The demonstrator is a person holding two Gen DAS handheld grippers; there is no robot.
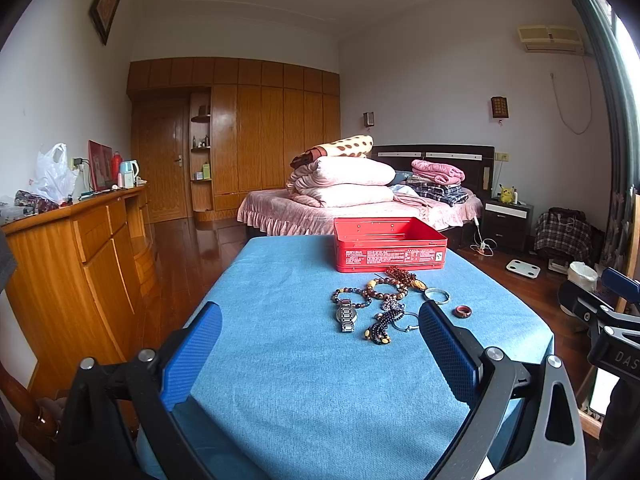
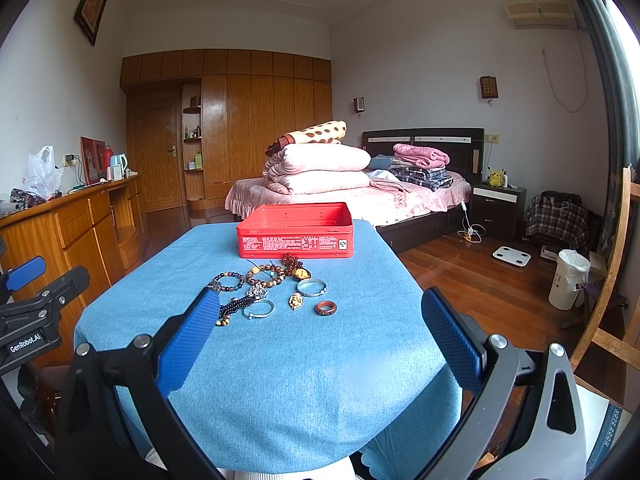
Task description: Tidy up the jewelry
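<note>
Red and lidless, the tin (image 2: pixel 295 231) sits behind the jewelry (image 2: pixel 264 290) scattered on the blue worktop (image 2: pixel 280 360). Left gripper (image 1: pixel 320 352) and right gripper (image 2: pixel 320 336) hover wide apart, empty. The tangled beads could snag, dragging neighbours off.

Ahead of me stands a bed (image 2: pixel 400 200) piled with folded quilts (image 2: pixel 320 168) and clothes (image 2: pixel 420 164). A wardrobe (image 1: pixel 260 128) fills the far wall. To my left a dresser (image 1: pixel 80 240) carries a plastic bag (image 1: pixel 52 172) and kettle (image 1: pixel 129 172); a nightstand (image 2: pixel 498 204) holds a Pikachu toy (image 2: pixel 495 177).
</note>
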